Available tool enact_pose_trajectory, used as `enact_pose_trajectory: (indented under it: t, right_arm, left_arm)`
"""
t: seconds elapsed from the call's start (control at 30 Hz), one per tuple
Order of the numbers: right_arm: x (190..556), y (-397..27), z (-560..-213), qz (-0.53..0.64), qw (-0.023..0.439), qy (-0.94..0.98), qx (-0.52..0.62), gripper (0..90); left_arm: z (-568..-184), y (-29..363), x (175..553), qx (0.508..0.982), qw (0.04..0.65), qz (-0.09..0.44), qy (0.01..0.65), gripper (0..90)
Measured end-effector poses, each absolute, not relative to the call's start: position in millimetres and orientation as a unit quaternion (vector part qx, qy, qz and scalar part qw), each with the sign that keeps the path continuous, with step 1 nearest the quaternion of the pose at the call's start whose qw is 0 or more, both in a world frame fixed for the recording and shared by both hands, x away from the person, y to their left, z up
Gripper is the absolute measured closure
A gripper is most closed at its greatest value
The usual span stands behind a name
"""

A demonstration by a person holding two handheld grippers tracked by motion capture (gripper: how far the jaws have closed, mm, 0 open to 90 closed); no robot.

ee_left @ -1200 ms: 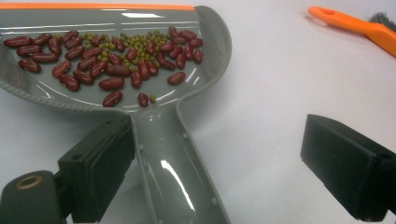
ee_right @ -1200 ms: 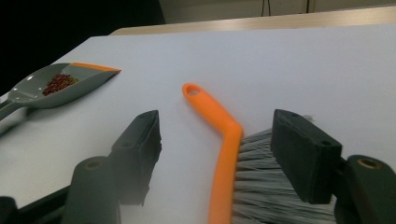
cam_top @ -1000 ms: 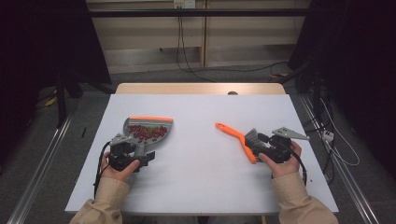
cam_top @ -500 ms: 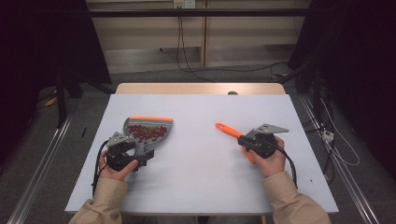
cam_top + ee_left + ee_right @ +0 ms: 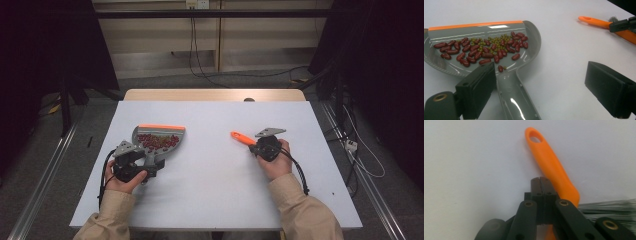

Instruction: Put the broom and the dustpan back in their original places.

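On the left of the white bench [image 5: 215,190] lies a grey dustpan [image 5: 486,45] with an orange front edge. It holds a pile of red kidney beans [image 5: 474,51] and small green peas [image 5: 489,41]. Its handle points back toward the person. The left tool [image 5: 544,85] has its jaws wide open and holds nothing. One jaw sits on each side of the handle, but the handle is close to the left jaw and far from the right one.

My guess is that the next job is to grab this handle. To do it well, slide the tool so the handle sits in the middle of the gap, then close slowly. Keep the dustpan flat, or the beans may roll out.

On the right lies a small brush [image 5: 551,167] with an orange handle and grey bristles. The right tool [image 5: 540,182] has its jaws pressed tight together just above the brush handle. It looks like it grips nothing.
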State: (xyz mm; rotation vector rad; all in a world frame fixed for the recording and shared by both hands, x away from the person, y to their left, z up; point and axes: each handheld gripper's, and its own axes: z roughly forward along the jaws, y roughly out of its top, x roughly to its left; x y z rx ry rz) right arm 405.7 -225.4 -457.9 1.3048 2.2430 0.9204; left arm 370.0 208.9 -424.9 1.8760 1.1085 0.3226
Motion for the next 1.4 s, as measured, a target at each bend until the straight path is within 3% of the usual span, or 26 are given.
enact_pose_trajectory:
  t: [0.23, 0.5, 0.7, 0.87, 0.97, 1.07, 1.13, 1.33, 1.4]
  right_arm:
    - [414.8, -227.3, -460.0, 0.318, 0.210, 0.791, 0.478, 90.0]
    - [407.6, -231.8, -451.5, 0.364, 0.198, 0.777, 0.474, 90.0]
    - [391.5, -238.5, -443.9, 0.398, 0.187, 0.764, 0.472, 90.0]
    - [377.5, -242.8, -438.3, 0.413, 0.190, 0.759, 0.467, 90.0]
    - [371.8, -246.0, -437.7, 0.417, 0.192, 0.757, 0.465, 90.0]
    - [366.8, -248.1, -437.3, 0.423, 0.189, 0.753, 0.467, 89.3]
    - [363.4, -249.0, -436.6, 0.428, 0.188, 0.751, 0.467, 85.5]
    - [352.0, -253.3, -436.3, 0.451, 0.187, 0.735, 0.471, 65.6]
    - [347.1, -254.5, -435.8, 0.461, 0.192, 0.727, 0.472, 52.6]
  left_arm:
    - [-429.7, 206.6, 366.6, 0.771, 0.425, 0.130, 0.455, 10.8]
    - [-431.3, 215.9, 356.0, 0.770, 0.417, 0.138, 0.463, 15.3]
    - [-424.8, 228.2, 348.3, 0.753, 0.440, 0.139, 0.469, 47.7]
    - [-423.7, 244.1, 350.3, 0.742, 0.412, 0.167, 0.501, 76.6]
    - [-431.2, 245.0, 352.8, 0.748, 0.394, 0.156, 0.511, 82.6]
    - [-432.1, 239.5, 352.6, 0.757, 0.396, 0.152, 0.497, 82.3]
    - [-429.4, 238.0, 352.1, 0.753, 0.404, 0.165, 0.492, 76.7]
    - [-422.7, 234.3, 351.0, 0.747, 0.455, 0.171, 0.453, 38.2]
    - [-423.1, 233.2, 351.5, 0.748, 0.468, 0.167, 0.440, 28.3]
